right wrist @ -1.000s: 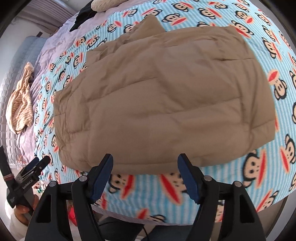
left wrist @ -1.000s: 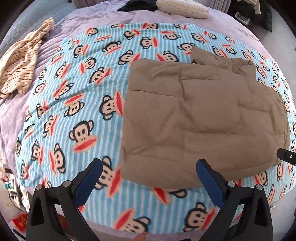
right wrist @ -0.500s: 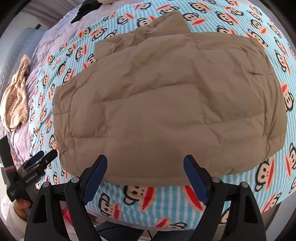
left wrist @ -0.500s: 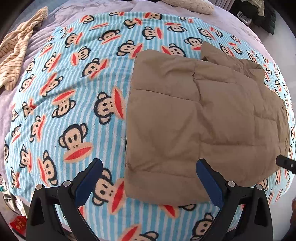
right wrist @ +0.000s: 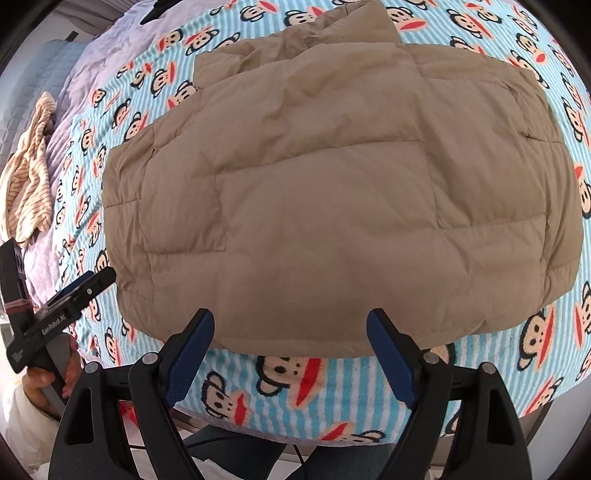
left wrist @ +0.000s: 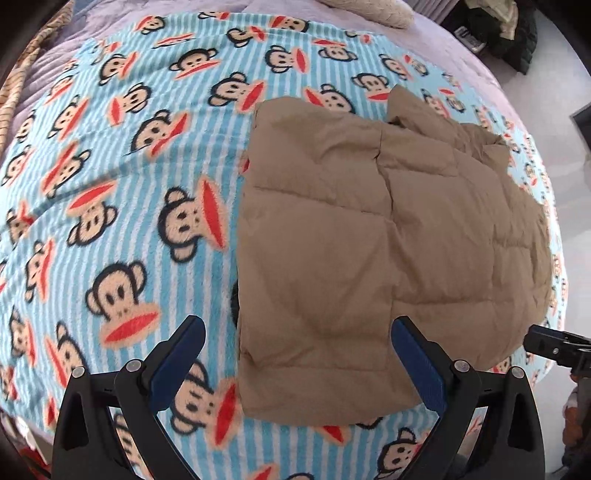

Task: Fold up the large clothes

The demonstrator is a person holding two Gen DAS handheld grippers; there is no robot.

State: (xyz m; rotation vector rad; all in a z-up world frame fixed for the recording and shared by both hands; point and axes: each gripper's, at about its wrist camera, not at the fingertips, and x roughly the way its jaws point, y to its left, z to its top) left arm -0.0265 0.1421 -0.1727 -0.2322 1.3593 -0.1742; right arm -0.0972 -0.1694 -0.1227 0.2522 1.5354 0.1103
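A tan quilted puffer jacket (left wrist: 388,240) lies folded flat on a blue striped monkey-print blanket (left wrist: 122,192); it fills the right wrist view (right wrist: 332,199). My left gripper (left wrist: 295,354) is open and empty, hovering over the jacket's near left hem corner. My right gripper (right wrist: 290,347) is open and empty, just above the jacket's near hem. Each gripper shows at the edge of the other's view: the right one (left wrist: 554,347) and the left one (right wrist: 62,310).
A beige striped garment (right wrist: 29,184) lies on the lilac bedspread (right wrist: 74,96) at the far left. A cream pillow (left wrist: 376,9) and dark clothes (left wrist: 517,40) sit at the far end. The blanket's near edge (right wrist: 332,424) drops off by my legs.
Both grippers have moved forward and down toward the jacket's near hem, so the jacket looms larger. Both stay open.
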